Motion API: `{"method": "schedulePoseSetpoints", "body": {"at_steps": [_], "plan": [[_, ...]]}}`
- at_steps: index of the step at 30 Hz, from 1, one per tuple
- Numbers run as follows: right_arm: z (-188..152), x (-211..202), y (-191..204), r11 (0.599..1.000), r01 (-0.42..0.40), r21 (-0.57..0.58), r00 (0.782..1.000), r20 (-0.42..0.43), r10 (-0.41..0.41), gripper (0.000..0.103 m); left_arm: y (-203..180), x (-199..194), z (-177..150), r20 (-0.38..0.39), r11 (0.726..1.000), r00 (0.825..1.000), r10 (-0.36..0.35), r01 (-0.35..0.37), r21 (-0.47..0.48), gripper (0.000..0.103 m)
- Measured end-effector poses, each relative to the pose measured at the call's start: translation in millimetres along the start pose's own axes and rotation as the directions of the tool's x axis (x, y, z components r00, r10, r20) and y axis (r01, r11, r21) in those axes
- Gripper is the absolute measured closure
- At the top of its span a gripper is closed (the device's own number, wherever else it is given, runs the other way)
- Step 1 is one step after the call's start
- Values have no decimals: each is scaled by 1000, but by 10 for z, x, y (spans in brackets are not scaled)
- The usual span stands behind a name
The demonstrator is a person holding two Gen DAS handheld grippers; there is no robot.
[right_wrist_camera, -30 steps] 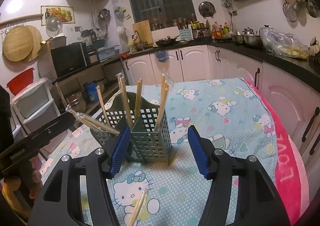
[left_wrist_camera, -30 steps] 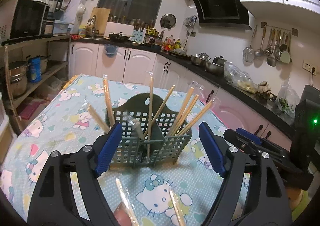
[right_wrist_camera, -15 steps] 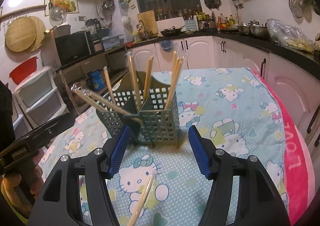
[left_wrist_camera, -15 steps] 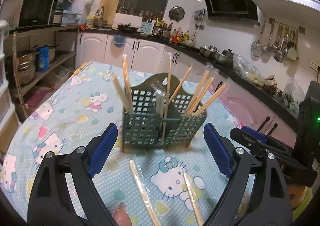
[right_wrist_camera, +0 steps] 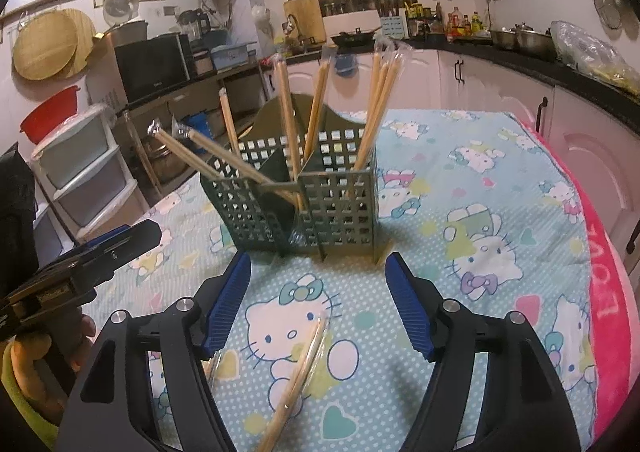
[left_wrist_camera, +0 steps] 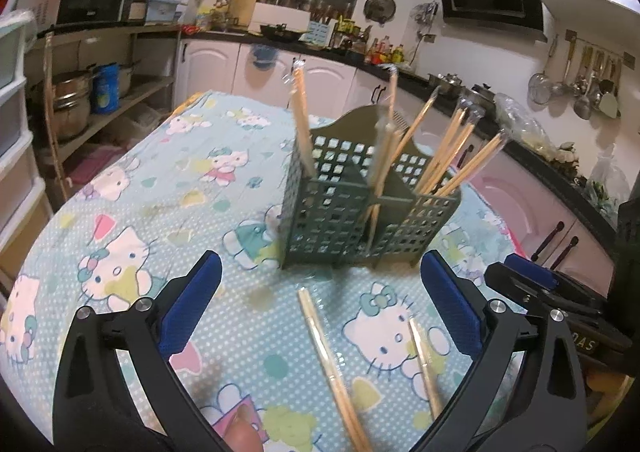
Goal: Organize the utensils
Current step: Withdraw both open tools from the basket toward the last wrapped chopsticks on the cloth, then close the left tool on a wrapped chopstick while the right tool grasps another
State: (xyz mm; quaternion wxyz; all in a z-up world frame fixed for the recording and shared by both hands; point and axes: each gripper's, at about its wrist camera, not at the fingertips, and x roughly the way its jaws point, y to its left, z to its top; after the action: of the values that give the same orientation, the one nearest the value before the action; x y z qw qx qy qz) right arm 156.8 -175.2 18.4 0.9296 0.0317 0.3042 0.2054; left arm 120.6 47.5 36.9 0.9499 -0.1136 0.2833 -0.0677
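Note:
A green lattice utensil holder (left_wrist_camera: pixel 362 207) stands on the Hello Kitty tablecloth (left_wrist_camera: pixel 160 203) with several plastic-wrapped chopstick pairs (left_wrist_camera: pixel 444 155) upright in its compartments. Two wrapped chopstick pairs lie flat on the cloth, one (left_wrist_camera: pixel 332 364) between my left gripper's fingers and one (left_wrist_camera: pixel 424 362) to its right. My left gripper (left_wrist_camera: pixel 320 308) is open and empty, short of the holder. My right gripper (right_wrist_camera: pixel 318 304) is open and empty; the holder (right_wrist_camera: pixel 296 203) stands just beyond it, and a flat chopstick pair (right_wrist_camera: pixel 298 380) lies below it.
The table's right edge carries a pink towel (right_wrist_camera: pixel 608 316). White cabinets and a dark counter (left_wrist_camera: pixel 532 155) run behind and to the right. Shelves with pots (left_wrist_camera: pixel 80 99) and plastic drawers (right_wrist_camera: pixel 80 171) stand at the left. The left gripper shows in the right wrist view (right_wrist_camera: pixel 88 252).
Both grippers have pulled back from the holder and risen, so it looks smaller and farther. The flat chopstick pairs on the cloth have come more into view. Both stay open.

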Motion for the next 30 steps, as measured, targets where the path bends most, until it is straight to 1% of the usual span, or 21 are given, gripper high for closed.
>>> {"method": "schedulePoseSetpoints", "body": {"at_steps": [8, 13, 17, 20, 21, 23, 24, 26, 28, 29, 30], "plan": [[-81, 117, 43, 1000, -5, -12, 999, -46, 5, 34, 153, 108, -106, -52, 999, 998, 34, -35, -22, 12], [-128, 197, 73, 1000, -10, -23, 997, -75, 8, 34, 200, 183, -177, -83, 999, 996, 42, -44, -24, 12], [-169, 281, 74, 1000, -9, -28, 994, -106, 6, 34, 215, 269, -227, -118, 999, 993, 24, -27, -20, 12], [-212, 363, 71, 999, -9, -33, 990, -141, 5, 34, 228, 349, -267, -151, 999, 988, -11, 6, -35, 12], [-222, 381, 72, 999, -10, -34, 989, -148, 5, 35, 237, 378, -283, -163, 999, 986, -23, 16, -44, 13], [-249, 441, 62, 999, -11, -30, 985, -173, 5, 40, 234, 430, -307, -177, 999, 984, -30, 22, -45, 18], [-260, 471, 56, 1000, -9, -29, 983, -186, 4, 41, 231, 460, -318, -185, 999, 982, -30, 22, -41, 20], [-276, 533, 52, 1000, -1, -30, 977, -213, -5, 49, 224, 525, -333, -208, 998, 977, -39, 30, -48, 27], [-290, 603, 42, 999, 2, -32, 970, -242, -10, 52, 225, 590, -336, -235, 997, 970, -65, 52, -64, 38], [-295, 640, 36, 1000, 5, -31, 966, -258, -12, 55, 223, 612, -333, -244, 996, 967, -73, 58, -70, 40], [-301, 680, 28, 1000, 7, -27, 961, -275, -15, 56, 226, 647, -333, -256, 995, 963, -84, 66, -79, 45]]}}
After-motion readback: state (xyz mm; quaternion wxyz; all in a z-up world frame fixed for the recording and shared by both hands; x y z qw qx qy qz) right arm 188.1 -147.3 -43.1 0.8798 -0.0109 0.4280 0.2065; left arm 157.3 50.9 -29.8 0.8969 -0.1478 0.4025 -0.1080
